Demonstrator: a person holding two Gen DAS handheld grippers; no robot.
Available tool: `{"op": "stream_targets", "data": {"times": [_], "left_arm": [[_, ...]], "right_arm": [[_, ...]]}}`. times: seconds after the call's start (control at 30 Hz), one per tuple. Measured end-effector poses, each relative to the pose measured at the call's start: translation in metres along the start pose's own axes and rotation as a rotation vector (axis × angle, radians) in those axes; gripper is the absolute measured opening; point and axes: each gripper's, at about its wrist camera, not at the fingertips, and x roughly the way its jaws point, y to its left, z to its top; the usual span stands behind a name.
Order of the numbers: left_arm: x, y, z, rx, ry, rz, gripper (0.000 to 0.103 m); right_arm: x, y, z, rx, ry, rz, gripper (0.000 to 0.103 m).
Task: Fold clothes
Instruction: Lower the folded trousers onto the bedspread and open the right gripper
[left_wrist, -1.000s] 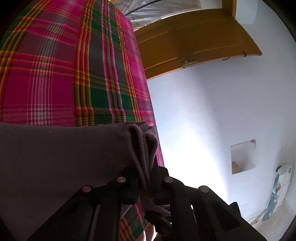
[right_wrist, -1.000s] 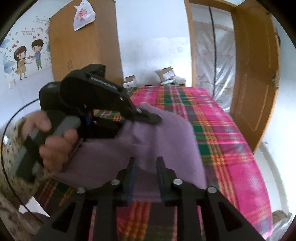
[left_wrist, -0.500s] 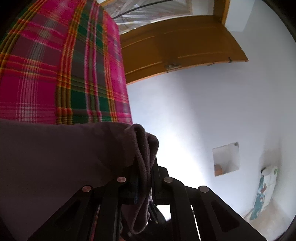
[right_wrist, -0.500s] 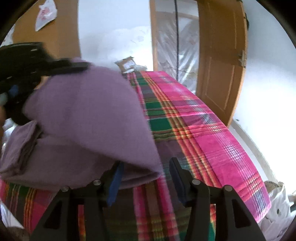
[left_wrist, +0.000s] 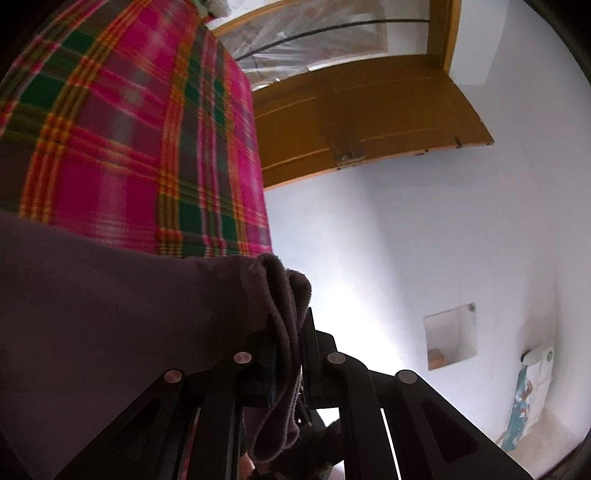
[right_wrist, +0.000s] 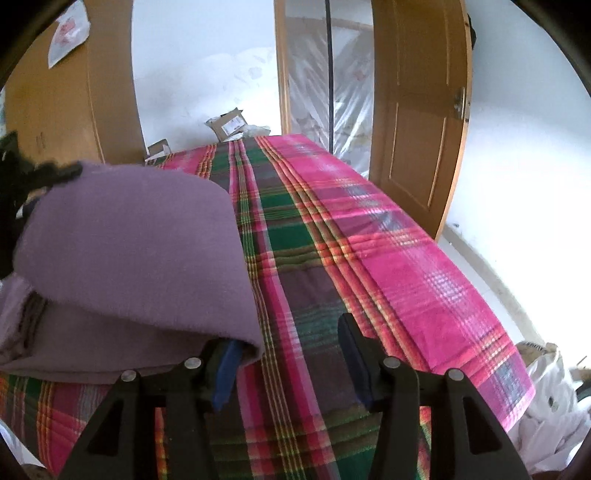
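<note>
The soft purple fleece garment (right_wrist: 140, 236) lies on the left part of the plaid-covered surface in the right wrist view, folded over itself so that a rounded upper layer overhangs a flatter lower layer. Its near corner droops just over the left blue-padded finger (right_wrist: 225, 365) of the right claw (right_wrist: 291, 354), touching or nearly touching it; which of the two cannot be told. The right claw's jaws stand wide, having just been opening, and between them shows only the cloth beneath, so this claw grips nothing.

At the far left edge of that view the dark body of the left claw (right_wrist: 40, 177) meets the garment's upper corner. In the left wrist view the left claw (left_wrist: 286, 332) is nearly closed, its jaws pinching a bunched, doubled edge of the same garment (left_wrist: 110, 314), which spreads away to the left as a broad dim sheet and hangs down below the fingers in a narrow fold.

Beneath the garment lies the pink, green and orange plaid cloth (right_wrist: 369, 258), which covers the bed or tabletop; which of these it is cannot be told. Beyond its far end sit small cardboard boxes (right_wrist: 229, 125) against a white wall. A brown wooden door (right_wrist: 417, 122) stands open at the right, beside clear plastic sheeting (right_wrist: 332, 92). A tall brown wooden wardrobe (right_wrist: 74, 107) stands at the left. White crumpled material (right_wrist: 550, 406) lies on the floor at the lower right.
</note>
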Motion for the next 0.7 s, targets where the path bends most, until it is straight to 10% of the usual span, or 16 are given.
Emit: {"op": "stream_targets", "data": {"times": [0.7], "left_arm": [[-0.043, 0.043, -0.016, -0.106, -0.081, 0.173, 0.008]], "right_arm": [[-0.047, 0.034, 0.007, -0.192, -0.031, 0.178, 0.051]]}}
